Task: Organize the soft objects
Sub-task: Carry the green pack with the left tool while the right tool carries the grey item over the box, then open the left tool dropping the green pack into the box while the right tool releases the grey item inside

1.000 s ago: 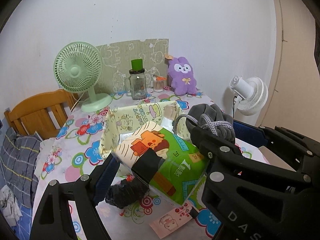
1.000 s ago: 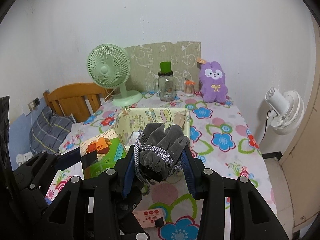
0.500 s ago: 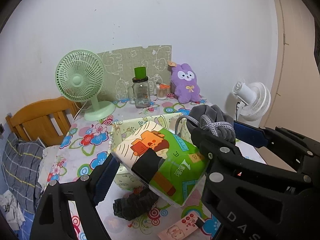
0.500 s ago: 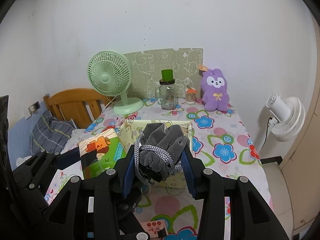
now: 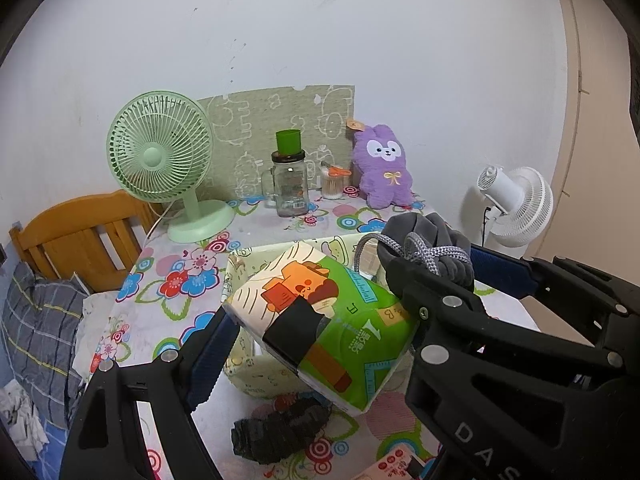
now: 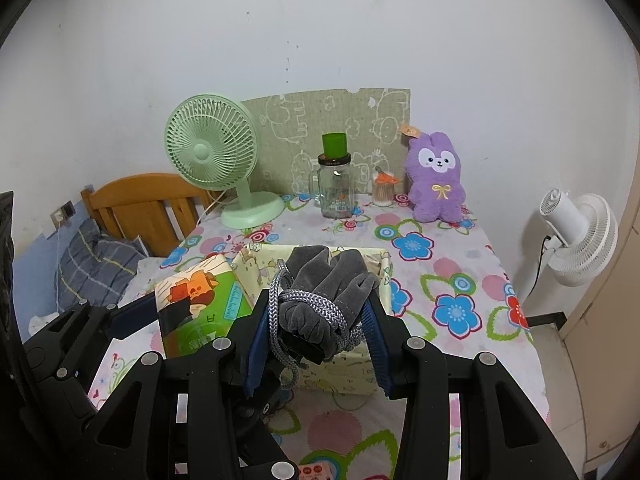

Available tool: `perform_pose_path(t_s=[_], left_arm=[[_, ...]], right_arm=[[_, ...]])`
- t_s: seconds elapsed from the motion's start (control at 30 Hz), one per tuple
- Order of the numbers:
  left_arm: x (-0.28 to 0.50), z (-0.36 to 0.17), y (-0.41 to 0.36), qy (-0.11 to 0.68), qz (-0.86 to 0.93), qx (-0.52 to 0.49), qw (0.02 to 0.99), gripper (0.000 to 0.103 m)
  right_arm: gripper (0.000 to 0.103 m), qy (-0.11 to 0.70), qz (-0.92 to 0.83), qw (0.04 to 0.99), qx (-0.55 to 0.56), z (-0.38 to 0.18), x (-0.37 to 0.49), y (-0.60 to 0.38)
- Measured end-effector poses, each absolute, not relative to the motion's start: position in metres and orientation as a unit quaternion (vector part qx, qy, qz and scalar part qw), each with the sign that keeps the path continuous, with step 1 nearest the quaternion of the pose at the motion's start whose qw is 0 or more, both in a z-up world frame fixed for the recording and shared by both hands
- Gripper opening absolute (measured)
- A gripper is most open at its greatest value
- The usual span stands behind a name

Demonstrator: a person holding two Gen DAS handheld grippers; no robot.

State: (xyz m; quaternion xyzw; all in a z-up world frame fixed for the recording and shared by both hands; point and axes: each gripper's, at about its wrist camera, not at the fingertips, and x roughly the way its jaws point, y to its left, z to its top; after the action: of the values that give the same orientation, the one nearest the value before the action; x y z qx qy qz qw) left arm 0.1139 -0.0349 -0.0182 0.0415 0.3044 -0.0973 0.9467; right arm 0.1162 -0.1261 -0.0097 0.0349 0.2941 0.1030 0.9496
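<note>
My left gripper [image 5: 320,312] is shut on a green and white tissue pack [image 5: 332,320] with an orange cartoon and a strip of black tape. My right gripper [image 6: 320,320] is shut on a grey cloth bundle [image 6: 328,280] tied with grey rope. The same bundle [image 5: 424,240] shows just right of the pack in the left wrist view. Both things hang side by side above the near part of a pale yellow fabric box [image 6: 352,372] on the flowered table. A dark crumpled cloth [image 5: 276,432] lies in front of the box [image 5: 240,272]. A purple plush bunny [image 6: 438,176] sits at the back.
A green desk fan [image 6: 212,160], a glass jar with a green cup [image 6: 336,188] and a small toothpick pot [image 6: 384,192] stand along the back wall. A white fan [image 6: 576,232] is off the table's right edge. A wooden headboard [image 6: 140,200] and plaid cloth are left.
Both grippers have moved forward toward the fabric box with their loads. The box now sits lower and closer in both views, under the pack and the bundle. Neither grip has changed.
</note>
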Motion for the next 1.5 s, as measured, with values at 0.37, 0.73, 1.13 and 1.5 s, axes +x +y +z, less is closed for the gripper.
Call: perform_pose_path(t_s=[0.37, 0.73, 1.13, 1.5], left_arm=[[0.145, -0.026, -0.029, 0.312, -0.094, 0.034, 0.945, 0.087], [0.179, -0.038, -0.023, 0.326, -0.090, 0.019, 0.941, 0.087], [0.208, -0.053, -0.022, 0.339, -0.082, 0.008, 0.937, 0.089], [0.237, -0.074, -0.018, 0.365, -0.075, -0.022, 0.928, 0.089]], right_arm=[[0.046, 0.301, 0.099, 0.948, 0.038, -0.016, 0.148, -0.121], [0.046, 0.312, 0.097, 0.944, 0.046, -0.028, 0.183, -0.116], [0.046, 0.318, 0.099, 0.941, 0.063, -0.042, 0.211, -0.117], [0.047, 0.322, 0.099, 0.939, 0.071, -0.058, 0.232, -0.114]])
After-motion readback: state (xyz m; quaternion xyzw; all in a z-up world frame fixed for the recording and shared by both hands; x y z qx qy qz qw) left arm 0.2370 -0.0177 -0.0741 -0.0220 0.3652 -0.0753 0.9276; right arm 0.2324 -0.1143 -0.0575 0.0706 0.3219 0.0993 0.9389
